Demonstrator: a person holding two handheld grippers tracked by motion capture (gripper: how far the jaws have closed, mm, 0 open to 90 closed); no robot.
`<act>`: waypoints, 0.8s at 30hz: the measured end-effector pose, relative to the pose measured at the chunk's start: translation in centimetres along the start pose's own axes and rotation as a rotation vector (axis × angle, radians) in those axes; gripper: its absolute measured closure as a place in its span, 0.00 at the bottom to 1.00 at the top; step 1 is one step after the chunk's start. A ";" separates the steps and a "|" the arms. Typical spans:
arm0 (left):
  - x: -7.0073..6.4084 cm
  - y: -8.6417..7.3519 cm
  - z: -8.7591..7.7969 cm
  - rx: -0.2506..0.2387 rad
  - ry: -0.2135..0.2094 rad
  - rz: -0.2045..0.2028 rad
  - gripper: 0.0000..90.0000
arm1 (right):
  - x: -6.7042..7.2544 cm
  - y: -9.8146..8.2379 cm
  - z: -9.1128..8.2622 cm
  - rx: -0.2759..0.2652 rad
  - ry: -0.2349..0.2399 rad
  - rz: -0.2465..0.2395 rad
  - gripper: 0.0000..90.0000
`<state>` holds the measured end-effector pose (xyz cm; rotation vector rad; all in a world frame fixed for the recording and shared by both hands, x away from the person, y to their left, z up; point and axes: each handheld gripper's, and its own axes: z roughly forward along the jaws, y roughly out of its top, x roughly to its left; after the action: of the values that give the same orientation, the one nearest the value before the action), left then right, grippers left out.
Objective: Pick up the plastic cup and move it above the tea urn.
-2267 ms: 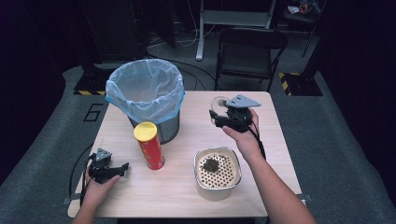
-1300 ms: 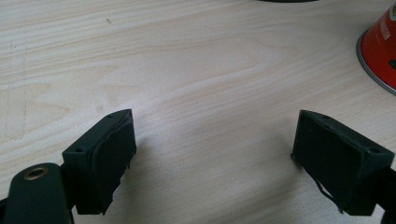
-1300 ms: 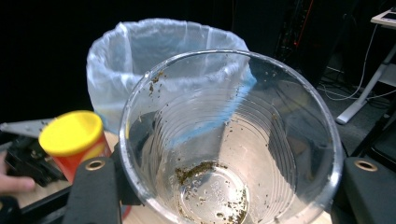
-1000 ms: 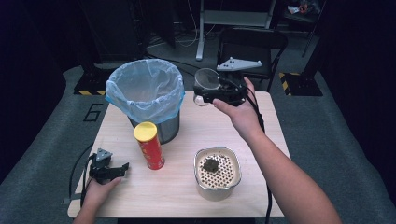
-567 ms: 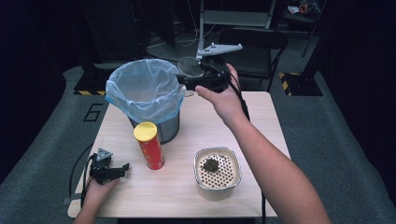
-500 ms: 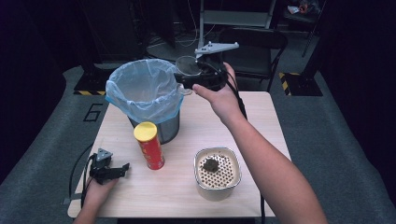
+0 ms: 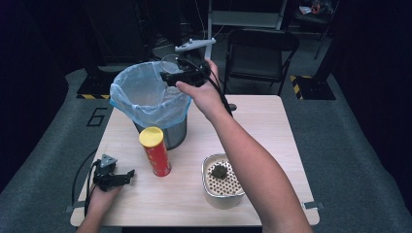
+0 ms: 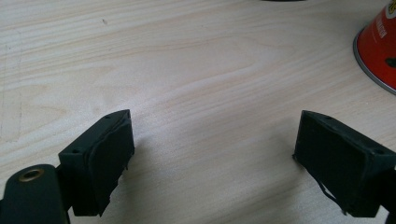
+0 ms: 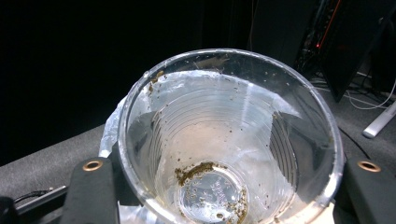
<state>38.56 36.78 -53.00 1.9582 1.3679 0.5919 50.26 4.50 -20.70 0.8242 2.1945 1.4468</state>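
A clear plastic cup (image 7: 170, 64) with brown dregs at its bottom (image 9: 224, 140) is clamped between the jaws of my right gripper (image 7: 167, 77) (image 9: 229, 196). It hangs over the far right rim of the blue-bagged bin (image 7: 145, 104), and the bag shows through the cup wall. My left gripper (image 7: 130, 173) (image 8: 215, 158) rests on the table near its front left corner. Its jaws have just been opening a little and stand wide apart, with nothing between them over bare wood.
A red can with a yellow lid (image 7: 156, 155) (image 8: 380, 51) stands in front of the bin. A metal strainer pot (image 7: 214, 191) with a dark lump in it sits at the front middle of the wooden table (image 7: 272, 136). A black chair (image 7: 260, 53) stands behind.
My right gripper has carried the cup left and slightly up, from beside the bin's right side to above its rim. The left hand has stayed put.
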 end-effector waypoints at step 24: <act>-0.1 0.0 -0.1 0.005 -0.001 -0.005 0.13 | 0.4 -0.8 6.4 0.070 -0.048 -0.007 0.34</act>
<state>38.45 36.71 -52.99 1.9578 1.3749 0.5857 53.65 8.94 -24.01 0.8651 2.2207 1.3398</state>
